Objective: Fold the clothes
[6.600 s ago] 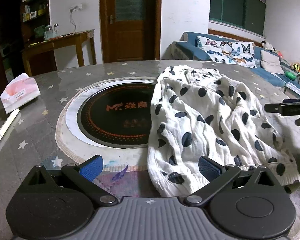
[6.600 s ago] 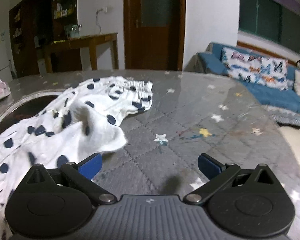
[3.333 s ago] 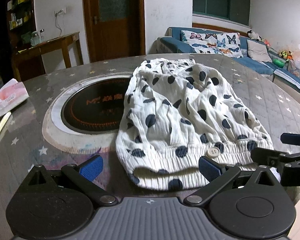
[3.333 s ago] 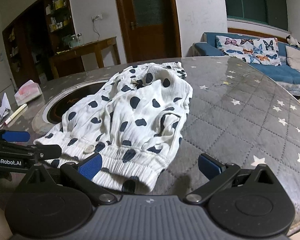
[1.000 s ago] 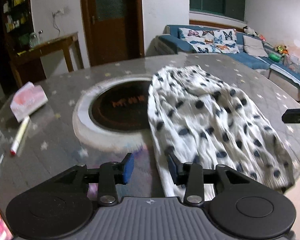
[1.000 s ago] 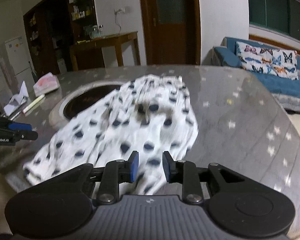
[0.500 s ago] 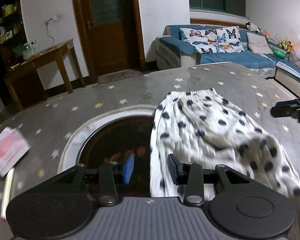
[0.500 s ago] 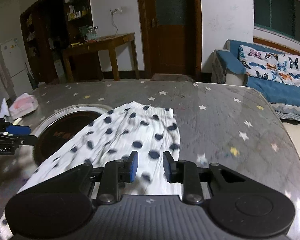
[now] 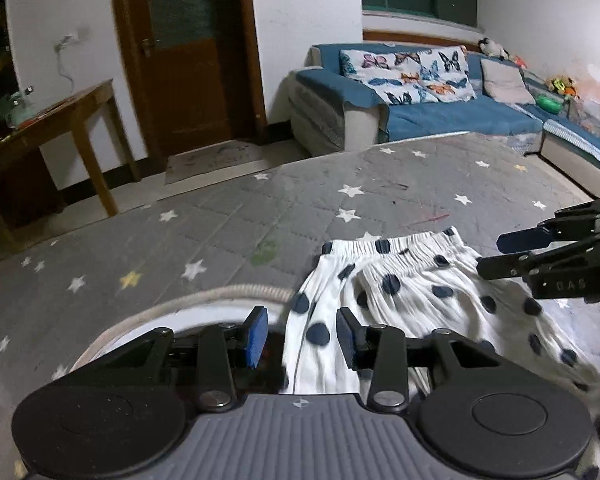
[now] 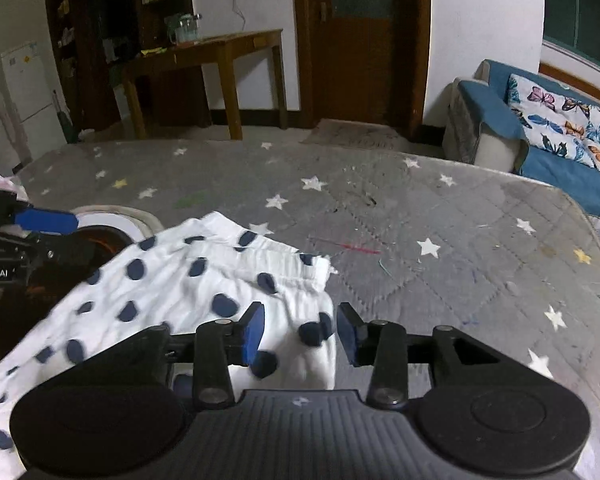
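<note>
Nearest the left wrist camera, the left gripper (image 9: 302,336) has its jaws drawn in around the near left edge of the white cotton garment with dark blue polka dots (image 9: 412,292), the cloth running up between its blue pads. The right gripper (image 10: 300,334) likewise has its jaws clenched on the garment's near right edge (image 10: 204,280). The garment hangs from both grippers and slopes away to the grey quilted star-patterned table (image 9: 228,224), where its gathered elastic hem lies flat. Its left side overlaps the round white-rimmed dark hotplate (image 9: 188,308) set into the table. Beyond the table stand a brown wooden door (image 9: 188,52), a wooden side table (image 10: 208,64) and a blue sofa with butterfly cushions (image 9: 420,96).
</note>
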`<state>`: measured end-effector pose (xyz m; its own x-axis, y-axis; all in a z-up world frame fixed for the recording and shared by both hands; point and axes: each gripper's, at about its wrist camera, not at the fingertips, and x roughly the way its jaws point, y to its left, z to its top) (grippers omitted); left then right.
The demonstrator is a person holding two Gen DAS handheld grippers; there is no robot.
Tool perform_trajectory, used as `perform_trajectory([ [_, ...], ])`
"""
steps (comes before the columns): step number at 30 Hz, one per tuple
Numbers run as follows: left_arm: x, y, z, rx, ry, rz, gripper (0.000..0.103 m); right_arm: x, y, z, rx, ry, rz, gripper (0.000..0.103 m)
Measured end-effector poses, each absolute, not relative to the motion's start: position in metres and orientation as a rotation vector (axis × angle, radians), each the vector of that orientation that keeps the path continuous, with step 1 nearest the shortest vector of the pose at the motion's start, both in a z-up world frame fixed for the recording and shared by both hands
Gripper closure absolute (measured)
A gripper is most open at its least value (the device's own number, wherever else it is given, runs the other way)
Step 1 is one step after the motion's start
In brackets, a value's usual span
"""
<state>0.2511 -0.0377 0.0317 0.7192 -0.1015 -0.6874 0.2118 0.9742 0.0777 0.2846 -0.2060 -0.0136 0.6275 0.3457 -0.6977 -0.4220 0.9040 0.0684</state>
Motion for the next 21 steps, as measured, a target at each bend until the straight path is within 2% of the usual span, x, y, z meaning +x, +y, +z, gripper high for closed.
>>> perform_trajectory([
  [10, 0.303, -0.047, 0.004, 0.153, 0.772, -0.207, 0.059, 0.304, -0.207, -0.033, -0.104, 0.794, 0.480, 0.066],
  [11, 0.306, -0.047, 0.001, 0.151, 0.773, -0.215, 0.058, 0.303, -0.208, -0.034, -0.104, 0.791, 0.482, 0.069],
  [13, 0.311, -0.049, -0.005, 0.143, 0.789, -0.229, 0.058, 0.303, -0.210, -0.033, -0.097, 0.789, 0.487, 0.088],
  [16, 0.316, -0.050, -0.012, 0.136, 0.802, -0.230, 0.059, 0.302, -0.212, -0.031, -0.093, 0.784, 0.487, 0.098],
  [18, 0.317, -0.049, -0.014, 0.118, 0.798, -0.240, 0.067, 0.301, -0.212, -0.027, -0.109, 0.769, 0.481, 0.100],
  [20, 0.315, -0.049, -0.013, 0.110, 0.797, -0.260, 0.089, 0.297, -0.214, -0.020, -0.126, 0.738, 0.462, 0.100],
  [21, 0.314, -0.051, -0.012, 0.115, 0.795, -0.260, 0.092, 0.296, -0.216, -0.016, -0.126, 0.727, 0.452, 0.101],
])
